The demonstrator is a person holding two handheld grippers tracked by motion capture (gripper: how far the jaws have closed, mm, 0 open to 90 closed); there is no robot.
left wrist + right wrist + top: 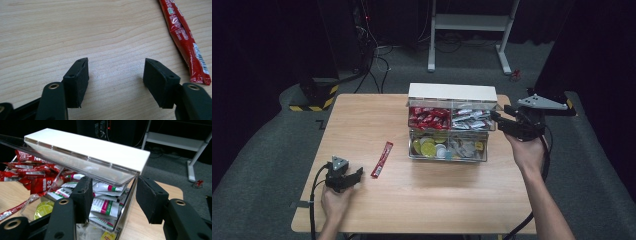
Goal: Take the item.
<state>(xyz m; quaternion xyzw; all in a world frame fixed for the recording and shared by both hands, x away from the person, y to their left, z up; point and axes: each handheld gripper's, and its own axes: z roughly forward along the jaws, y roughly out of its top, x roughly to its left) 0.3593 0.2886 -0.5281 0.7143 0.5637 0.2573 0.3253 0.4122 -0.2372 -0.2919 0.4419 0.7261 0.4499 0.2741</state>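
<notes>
Red sachet (382,159) flat on wooden table (422,205), left-centre; clear organizer box (447,131) at far edge.
Left gripper (115,75) jaws apart, empty, sachet just beside. Right gripper (113,195) jaws straddle box's clear corner wall; contact hard to tell. White lid (87,147) glossy; lower-tray contents blurred.

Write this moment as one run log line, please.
left gripper: open, beside red sachet | right gripper: open astride clear box wall
</notes>
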